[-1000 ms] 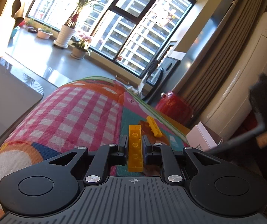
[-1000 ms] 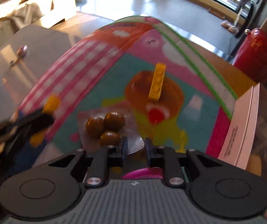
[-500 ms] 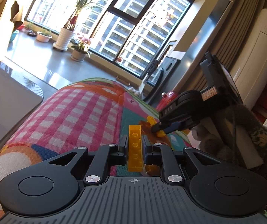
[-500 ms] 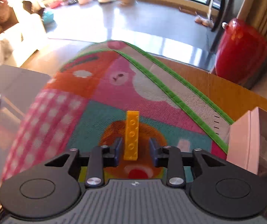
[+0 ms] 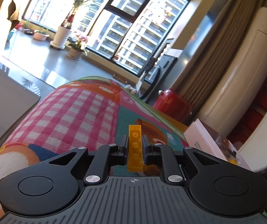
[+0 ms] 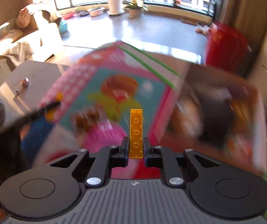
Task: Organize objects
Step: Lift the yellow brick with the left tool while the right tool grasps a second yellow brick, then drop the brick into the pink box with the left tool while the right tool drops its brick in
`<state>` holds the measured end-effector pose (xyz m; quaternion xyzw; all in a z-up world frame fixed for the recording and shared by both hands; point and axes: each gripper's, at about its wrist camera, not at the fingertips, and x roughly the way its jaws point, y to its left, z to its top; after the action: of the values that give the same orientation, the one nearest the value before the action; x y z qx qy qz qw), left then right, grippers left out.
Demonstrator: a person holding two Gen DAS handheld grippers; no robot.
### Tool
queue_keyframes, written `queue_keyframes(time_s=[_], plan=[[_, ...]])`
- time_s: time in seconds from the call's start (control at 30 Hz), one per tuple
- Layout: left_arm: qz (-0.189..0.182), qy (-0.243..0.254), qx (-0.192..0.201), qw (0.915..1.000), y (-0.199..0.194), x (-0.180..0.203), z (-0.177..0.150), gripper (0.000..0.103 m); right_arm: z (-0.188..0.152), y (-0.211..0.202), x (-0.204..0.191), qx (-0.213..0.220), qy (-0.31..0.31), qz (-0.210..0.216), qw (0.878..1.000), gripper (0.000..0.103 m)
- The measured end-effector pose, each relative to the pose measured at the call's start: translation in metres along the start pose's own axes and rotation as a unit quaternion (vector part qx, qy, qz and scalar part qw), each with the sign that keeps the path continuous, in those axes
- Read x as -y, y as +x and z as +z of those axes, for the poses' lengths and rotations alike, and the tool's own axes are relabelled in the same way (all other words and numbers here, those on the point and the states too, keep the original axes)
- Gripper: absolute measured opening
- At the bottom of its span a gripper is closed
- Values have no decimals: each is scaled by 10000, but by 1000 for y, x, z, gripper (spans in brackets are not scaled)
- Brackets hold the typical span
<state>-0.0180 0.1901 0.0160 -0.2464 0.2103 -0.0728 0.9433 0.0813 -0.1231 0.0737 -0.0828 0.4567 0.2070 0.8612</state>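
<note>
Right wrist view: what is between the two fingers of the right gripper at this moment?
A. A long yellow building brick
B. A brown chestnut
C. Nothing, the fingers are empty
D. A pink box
A. In the right wrist view, the right gripper is closed on a long yellow building brick, with studs visible, that points forward between its fingers.

Sunlit windows [image 5: 126, 29], potted plants [image 5: 62, 35], grey floor [image 5: 40, 61], beige curtain [image 5: 225, 43].
</note>
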Motion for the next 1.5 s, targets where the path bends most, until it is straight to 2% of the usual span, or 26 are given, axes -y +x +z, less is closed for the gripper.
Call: queue_keyframes(time_s=[0.1,0.17,0.27,0.33,0.4,0.57,0.63,0.8,0.87,0.9,0.97,1.0,1.03,1.1,1.17,1.23,1.37,1.5], plan=[[-317,320,-332,9984,-7,34,-5,17,-49,-10,21,-63,137,-406,9991,14],[-567,923,-668,9919,-13,71,-15,17,-77,-16,33,-51,188,-605,9980,14],[-828,1690,-1269,9739,-20,122,-39,17,-105,-32,51,68,445,-517,9976,14],[-1015,1864,-1789,9607,-20,146,-60,17,-119,-44,60,212,568,-397,9974,14],[-1104,1957,-2149,9504,-18,164,-75,18,-132,-52,65,346,643,-287,9969,14],[-1037,2285,-2349,9391,-6,202,-80,18,-164,-65,75,519,719,-114,9960,14],[-1098,2330,-2272,9392,2,217,-71,18,-174,-65,77,524,726,-174,9958,14],[-1075,2247,-1493,9569,40,271,-26,18,-186,-71,86,746,883,-87,9933,14],[-1150,2155,-1294,9610,61,291,-11,18,-188,-71,89,830,869,-88,9927,14],[-1227,2129,-1237,9614,72,300,-6,18,-189,-71,89,863,855,-111,9925,14],[-1403,2220,-1295,9562,100,314,-1,21,-190,-72,90,918,831,-146,9922,14],[-1296,2204,-1405,9565,114,318,-2,22,-189,-71,91,935,837,-153,9920,14],[-1184,2089,-1447,9599,125,318,-4,22,-188,-72,92,942,860,-148,9917,14],[-1188,1746,-1315,9686,133,312,-6,23,-188,-71,95,948,904,-130,9913,14],[-1229,1536,-1106,9742,127,301,-7,23,-188,-71,97,967,933,-138,9908,14],[-1118,1647,-1035,9745,115,292,-10,23,-189,-70,99,975,934,-140,9907,14],[-890,2156,-1142,9657,75,263,-29,23,-185,-67,101,946,971,-164,9906,14],[-798,2411,-1345,9578,31,221,-54,23,-173,-70,100,1049,949,-253,9896,14]])
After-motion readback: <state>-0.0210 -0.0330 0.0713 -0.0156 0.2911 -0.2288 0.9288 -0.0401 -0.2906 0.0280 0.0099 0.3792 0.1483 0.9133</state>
